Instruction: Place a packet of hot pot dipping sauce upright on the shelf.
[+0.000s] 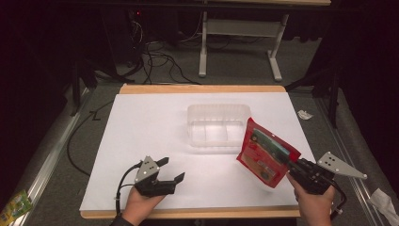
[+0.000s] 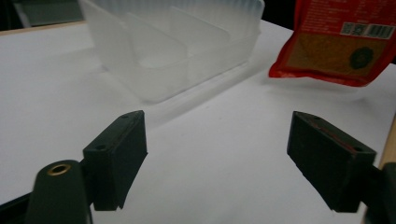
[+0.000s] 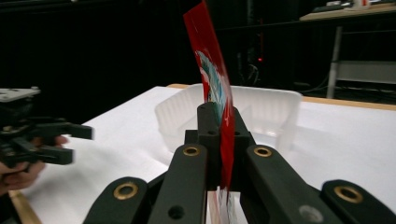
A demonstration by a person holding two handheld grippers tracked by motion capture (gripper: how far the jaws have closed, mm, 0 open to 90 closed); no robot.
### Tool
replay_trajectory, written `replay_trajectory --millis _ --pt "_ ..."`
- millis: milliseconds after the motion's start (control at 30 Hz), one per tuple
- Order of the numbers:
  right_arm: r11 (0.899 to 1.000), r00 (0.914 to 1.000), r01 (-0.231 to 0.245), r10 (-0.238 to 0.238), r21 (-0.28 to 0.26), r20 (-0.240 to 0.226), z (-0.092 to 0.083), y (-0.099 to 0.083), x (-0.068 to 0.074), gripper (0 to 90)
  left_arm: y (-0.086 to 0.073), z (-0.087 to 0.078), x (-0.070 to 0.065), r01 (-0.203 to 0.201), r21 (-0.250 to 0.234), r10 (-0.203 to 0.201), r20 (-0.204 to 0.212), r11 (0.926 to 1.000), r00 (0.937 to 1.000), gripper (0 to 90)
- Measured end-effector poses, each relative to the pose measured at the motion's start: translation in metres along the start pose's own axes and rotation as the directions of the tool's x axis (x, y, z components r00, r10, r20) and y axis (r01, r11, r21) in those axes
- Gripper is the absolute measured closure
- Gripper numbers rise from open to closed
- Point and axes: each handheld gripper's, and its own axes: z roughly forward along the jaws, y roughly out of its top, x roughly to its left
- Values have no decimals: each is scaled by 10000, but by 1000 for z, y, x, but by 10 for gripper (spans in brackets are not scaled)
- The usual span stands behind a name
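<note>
A red snack packet hangs tilted above the table's right front, with my right gripper shut on its lower right edge. In the right gripper view the packet rises edge-on from between the closed jaws. A clear plastic tray with dividers stands at the middle of the white table, just left of the packet. My left gripper rests open near the front left, with nothing between its fingers. The left gripper view has the tray ahead and the packet at the upper right.
The white sheet covers a wooden table whose edge shows at the back. A metal table frame and cables lie on the floor beyond. Crumpled scraps sit on the floor at right, and a green packet at the lower left.
</note>
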Motion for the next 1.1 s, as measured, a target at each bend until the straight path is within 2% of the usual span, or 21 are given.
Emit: replay_trajectory --millis 100,133,167,200,233,267,333,367,400,433,467,500,533,567,600,633,733,800,900,1000,1100 --pt "10000 9992 71 -69 47 -387 6 -2 7 900 2 10 -9 -212 136 209 260 9997 9994 250" --pt "9999 9985 94 -90 82 -543 9 -2 10 900 4 22 -17 -321 175 310 578 9993 9978 264" --pt "9999 9985 94 -90 82 -543 9 -2 10 900 4 22 -17 -321 175 310 578 9993 9978 272" --pt "9998 9966 97 -84 156 -820 14 -3 17 900 9 36 -25 -276 128 262 970 9995 9949 281" --pt "9997 9947 143 -119 222 -1022 17 -4 21 900 9 36 -25 -276 128 262 970 9995 9949 289" --pt "9997 9947 143 -119 222 -1022 17 -4 21 900 10 42 -28 -195 22 191 1116 9998 9936 289" --pt "9993 9910 230 -189 294 -1328 22 -6 30 900 13 51 -32 -74 -93 86 1363 9999 9906 302" --pt "9989 9846 290 -220 378 -1733 28 -8 38 900 16 56 -37 -109 -241 145 1557 9996 9877 307" --pt "9989 9846 290 -220 378 -1733 28 -8 38 900 16 56 -37 -109 -241 145 1557 9996 9877 310" --pt "9985 9772 319 -219 437 -2114 35 -9 45 900 17 57 -39 -169 -334 221 1614 9993 9866 311" --pt "9985 9772 319 -219 437 -2114 35 -9 45 900 17 57 -39 -169 -334 221 1614 9993 9866 311" --pt "9985 9715 308 -193 452 -2361 38 -10 48 900 18 56 -40 -170 -394 232 1627 9991 9864 311" --pt "9980 9625 311 -149 556 -2709 45 -12 55 900 18 53 -39 -77 -482 162 1791 9988 9837 315" --pt "9980 9625 311 -149 556 -2709 45 -12 55 900 18 53 -39 -77 -482 162 1791 9988 9837 327" --pt "9974 9567 285 -82 656 -2911 50 -13 59 900 18 51 -37 169 -572 -45 2100 9982 9777 348" --pt "9969 9534 342 -114 707 -3014 53 -14 62 900 18 51 -37 169 -572 -45 2100 9982 9777 386" --pt "9958 9513 408 -134 824 -3080 57 -15 65 900 18 50 -35 389 -559 -245 2386 9977 9708 460" --pt "9954 9504 455 -171 844 -3105 59 -16 65 900 17 49 -34 481 -550 -344 2285 9973 9729 520" --pt "9959 9562 409 -155 811 -2923 61 -16 63 900 15 47 -31 586 -569 -448 2190 9967 9747 658" --pt "9953 9600 262 11 936 -2802 63 -19 56 898 14 47 -33 272 -488 -158 2206 9984 9752 797" --pt "9951 9618 296 -27 940 -2739 62 -20 57 895 14 47 -38 -173 -577 280 1900 9982 9814 818"
